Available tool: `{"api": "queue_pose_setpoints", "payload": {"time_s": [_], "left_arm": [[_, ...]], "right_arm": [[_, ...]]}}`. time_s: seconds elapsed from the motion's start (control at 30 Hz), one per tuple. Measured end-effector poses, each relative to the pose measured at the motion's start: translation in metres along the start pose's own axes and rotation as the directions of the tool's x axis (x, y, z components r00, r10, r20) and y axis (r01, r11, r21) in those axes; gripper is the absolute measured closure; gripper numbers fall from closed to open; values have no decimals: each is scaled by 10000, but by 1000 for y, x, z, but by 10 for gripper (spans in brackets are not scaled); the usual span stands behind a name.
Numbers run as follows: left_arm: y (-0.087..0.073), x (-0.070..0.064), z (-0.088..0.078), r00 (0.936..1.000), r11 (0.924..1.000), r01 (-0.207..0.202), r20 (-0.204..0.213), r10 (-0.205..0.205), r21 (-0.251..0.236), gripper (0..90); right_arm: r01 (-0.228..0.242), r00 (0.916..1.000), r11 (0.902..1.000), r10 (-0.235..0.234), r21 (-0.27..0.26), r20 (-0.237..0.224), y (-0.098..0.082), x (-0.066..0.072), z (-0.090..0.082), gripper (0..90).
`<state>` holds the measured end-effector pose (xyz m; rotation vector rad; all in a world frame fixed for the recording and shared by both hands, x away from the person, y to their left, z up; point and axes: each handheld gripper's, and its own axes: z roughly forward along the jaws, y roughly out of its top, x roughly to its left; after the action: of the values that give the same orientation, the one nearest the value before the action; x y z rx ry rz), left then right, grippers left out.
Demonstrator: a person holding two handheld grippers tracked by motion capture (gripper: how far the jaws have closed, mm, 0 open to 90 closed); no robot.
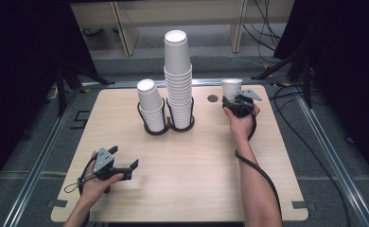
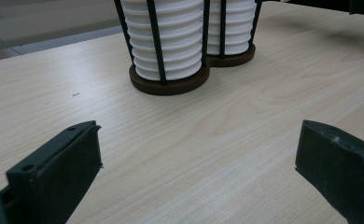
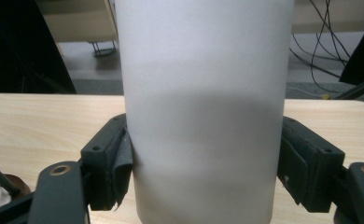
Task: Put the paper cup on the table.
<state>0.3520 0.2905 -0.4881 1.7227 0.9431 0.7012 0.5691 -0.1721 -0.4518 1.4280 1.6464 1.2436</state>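
Nearest the lens, in the right gripper view, a single white paper cup (image 3: pixel 203 112) stands upright between the right gripper's (image 3: pixel 203 163) fingers (image 3: pixel 108 161), which press against its wall on both sides; it is held, not merely flanked. From the high view that cup (image 1: pixel 232 88) sits at about one o'clock on the wooden surface (image 1: pixel 182 175), well apart from the stacks, with the right gripper (image 1: pixel 237 101) behind it. Whether its base touches the wood or hangs just above cannot be told.

Toward eleven and twelve o'clock stands a dark wire double holder (image 1: pixel 168 124), its two rings joined. One ring carries the short stack of cups (image 1: pixel 150 105), the other the tall stack of cups (image 1: pixel 178 78), which rises far above its neighbour. A small dark hole (image 1: pixel 213 98) lies between the holder and the held cup.

At seven o'clock the left gripper (image 1: pixel 126 168) rests low over the wood, its fingers (image 2: pixel 63 168) spread wide with nothing between them.

By my reading, one cup is separated and in hand. What remains is either setting it down alone or nesting it onto a stack; the pictures do not settle which.
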Motion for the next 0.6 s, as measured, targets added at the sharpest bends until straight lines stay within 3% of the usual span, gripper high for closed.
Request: {"api": "queue_pose_setpoints", "payload": {"time_s": [0.03,0.07,0.1,0.13,0.17,0.23,0.3,0.33,0.4,0.43,0.47,0.5,0.57,0.6], "left_arm": [[0,0,0,10000,10000,0,9,0,-23,0],[0,0,0,10000,10000,-13,2,14,-41,0],[-1,0,1,10000,10000,-10,9,10,-85,0],[0,0,1,10000,10000,-15,52,16,-84,0],[-1,0,1,10000,10000,-21,30,21,-77,0],[0,0,1,10000,10000,-50,30,50,-28,0],[0,0,0,9999,9998,-136,-29,137,140,0],[-1,0,1,9998,9999,-165,61,165,-14,0],[-1,-1,0,9999,9999,-154,-1,154,78,0],[-1,-1,1,9998,9998,-197,22,197,70,0],[-1,-1,1,9998,9998,-208,35,207,72,0],[-1,-1,1,9997,9997,-221,41,221,92,0],[-1,-1,2,9997,9997,-230,127,230,13,0],[-1,-1,2,9996,9997,-245,103,245,41,0]], "right_arm": [[269,9996,9996,-269,-86,81,-2,-1,3,268],[-266,9996,9996,264,127,136,-3,5,4,268],[109,9999,9997,-110,201,68,-4,2,6,269],[-10,9998,9995,3,318,203,-5,4,6,269],[105,9999,9995,-105,306,27,-6,2,9,269],[405,9986,9983,-419,430,328,-8,3,12,269],[114,9999,9981,-117,598,55,-8,4,13,269],[-233,9995,9977,220,637,213,-9,7,13,269],[281,9994,9970,-296,724,194,-10,3,15,269],[-142,9996,9959,121,889,246,-11,6,14,269],[165,9992,9968,-192,782,345,-12,3,16,269],[32,9998,9962,-50,866,208,-12,3,15,269],[347,9992,9958,-363,853,175,-14,0,18,269],[171,9998,9953,-180,953,86,-14,1,17,269]]}}
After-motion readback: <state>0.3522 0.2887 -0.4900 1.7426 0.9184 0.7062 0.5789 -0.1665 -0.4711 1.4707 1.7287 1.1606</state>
